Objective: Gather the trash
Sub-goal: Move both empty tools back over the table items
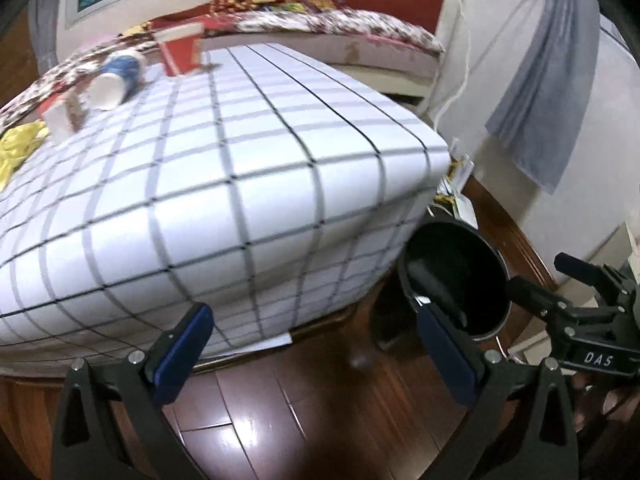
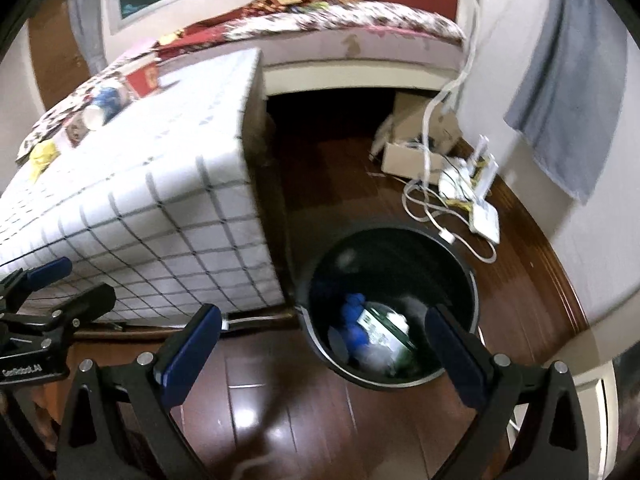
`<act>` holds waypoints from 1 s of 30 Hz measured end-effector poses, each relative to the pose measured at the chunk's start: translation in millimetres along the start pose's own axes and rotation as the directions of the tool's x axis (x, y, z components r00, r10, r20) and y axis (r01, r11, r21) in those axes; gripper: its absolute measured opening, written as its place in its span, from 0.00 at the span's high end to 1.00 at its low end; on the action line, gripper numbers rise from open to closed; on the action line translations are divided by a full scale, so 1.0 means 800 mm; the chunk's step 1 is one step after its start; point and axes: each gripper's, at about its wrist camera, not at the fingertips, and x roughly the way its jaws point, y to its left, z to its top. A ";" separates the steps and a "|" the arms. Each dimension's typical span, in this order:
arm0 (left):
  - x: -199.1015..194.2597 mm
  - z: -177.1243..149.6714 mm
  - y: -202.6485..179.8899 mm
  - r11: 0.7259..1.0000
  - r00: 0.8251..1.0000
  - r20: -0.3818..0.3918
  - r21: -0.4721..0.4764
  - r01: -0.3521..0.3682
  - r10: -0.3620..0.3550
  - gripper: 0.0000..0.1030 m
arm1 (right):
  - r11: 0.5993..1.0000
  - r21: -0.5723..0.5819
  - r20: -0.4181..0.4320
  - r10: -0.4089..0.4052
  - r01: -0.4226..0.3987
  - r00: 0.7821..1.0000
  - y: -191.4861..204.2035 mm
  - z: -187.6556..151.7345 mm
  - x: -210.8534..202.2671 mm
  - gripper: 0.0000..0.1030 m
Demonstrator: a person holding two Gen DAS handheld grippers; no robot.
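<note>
Both the left gripper (image 1: pixel 316 352) and right gripper (image 2: pixel 324 348) are hanging spread and empty near the black bin (image 2: pixel 472 280), while the tipped paper cup (image 1: pixel 114 80) is lying across the checked table (image 1: pixel 280 152), probably light and crushable, best pinched gently across its wall

left gripper (image 1: pixel 316 354): jaws spread wide, nothing between the blue pads, held low at the near side
right gripper (image 2: pixel 324 354): jaws spread wide, empty, held just right of the left one
</note>
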 end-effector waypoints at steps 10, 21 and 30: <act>-0.044 0.016 0.055 0.997 0.994 0.095 -0.074 -0.038 0.045 0.01 | 0.992 -0.104 0.078 0.078 -0.070 0.994 0.081 0.044 -0.019 0.01; -0.077 0.036 0.184 0.962 0.966 0.130 -0.189 -0.197 0.223 0.01 | 0.962 -0.201 0.159 0.219 -0.185 0.963 0.192 0.114 -0.018 0.01; -0.099 0.055 0.297 0.908 0.921 0.135 -0.273 -0.318 0.364 0.01 | 0.906 -0.303 0.081 0.332 -0.294 0.940 0.311 0.164 0.015 0.01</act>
